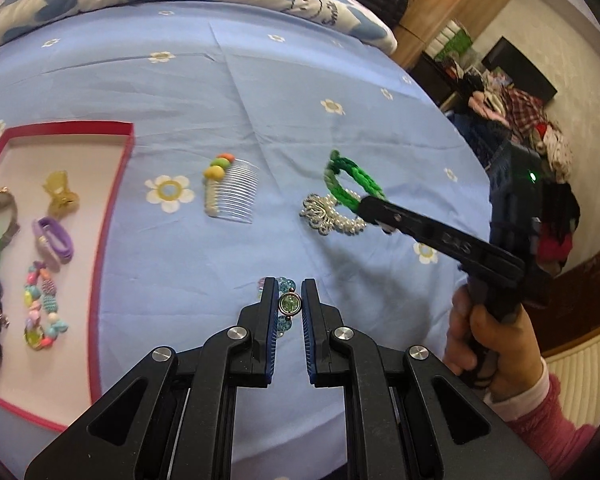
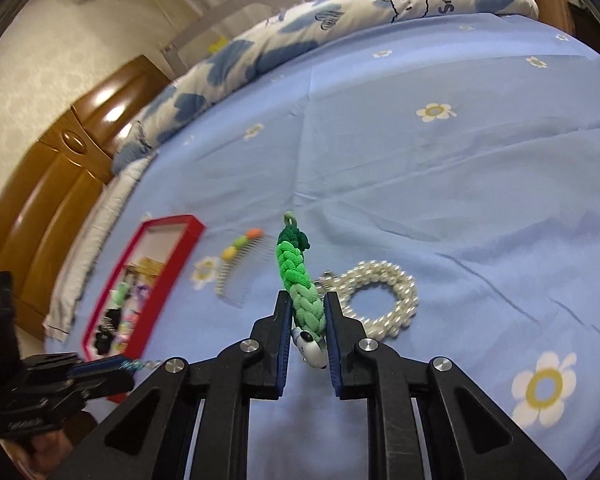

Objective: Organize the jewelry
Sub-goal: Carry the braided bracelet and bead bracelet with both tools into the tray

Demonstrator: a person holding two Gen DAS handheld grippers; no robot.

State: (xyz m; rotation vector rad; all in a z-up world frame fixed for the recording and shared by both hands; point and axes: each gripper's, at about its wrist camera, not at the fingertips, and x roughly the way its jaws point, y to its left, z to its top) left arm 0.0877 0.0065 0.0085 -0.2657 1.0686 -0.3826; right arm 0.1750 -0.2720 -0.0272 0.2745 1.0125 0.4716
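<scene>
Both grippers look mid-pickup: the left gripper [image 1: 289, 306] is nearly closed around a blue beaded bracelet [image 1: 287, 304]; the right gripper [image 2: 307, 320] pinches a green braided band [image 2: 298, 280] above the pearl bracelet [image 2: 384, 300]. Next, each carries toward the red box [image 1: 116, 184] at nine o'clock.

I see a green braided bracelet [image 2: 298, 280] lifted edge-on off the bed, a pearl bracelet [image 2: 384, 300] flat beneath it, a blue bead bracelet [image 1: 286, 304] nearer me, and a comb [image 1: 230, 192] beside the red tray [image 1: 112, 200].
</scene>
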